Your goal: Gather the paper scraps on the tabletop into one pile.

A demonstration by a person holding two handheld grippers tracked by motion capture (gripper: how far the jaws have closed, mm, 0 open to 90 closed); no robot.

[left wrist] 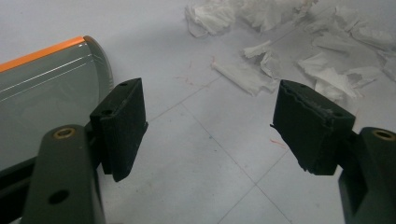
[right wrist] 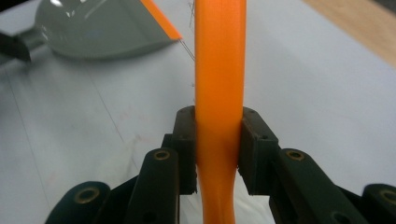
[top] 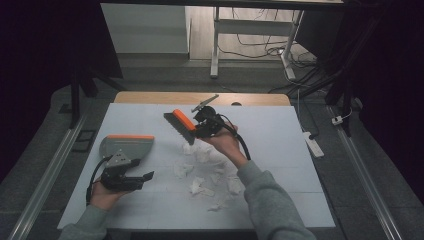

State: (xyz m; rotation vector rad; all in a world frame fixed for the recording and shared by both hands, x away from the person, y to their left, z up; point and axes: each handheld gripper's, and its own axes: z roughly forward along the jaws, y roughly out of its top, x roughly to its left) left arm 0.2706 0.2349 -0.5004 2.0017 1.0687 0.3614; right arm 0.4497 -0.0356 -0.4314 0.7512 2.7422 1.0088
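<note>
Your right tool [top: 201, 126] is clamped tight on the orange brush [top: 181, 125], held above the surface [top: 280, 150] just beyond the paper scraps [top: 207, 172]. Lower the bristles behind the pile and sweep toward the dustpan [top: 127, 146]. Your left tool [top: 140, 180] gapes open with nothing in it beside the dustpan; steady the pan first.

I count one brush [top: 181, 124] with an orange handle and one grey dustpan [top: 126, 146] with an orange edge. Torn white paper scraps [top: 202, 186] lie scattered on the one tabletop [top: 280, 150], roughly a dozen; the small ones are hard to separate.
</note>
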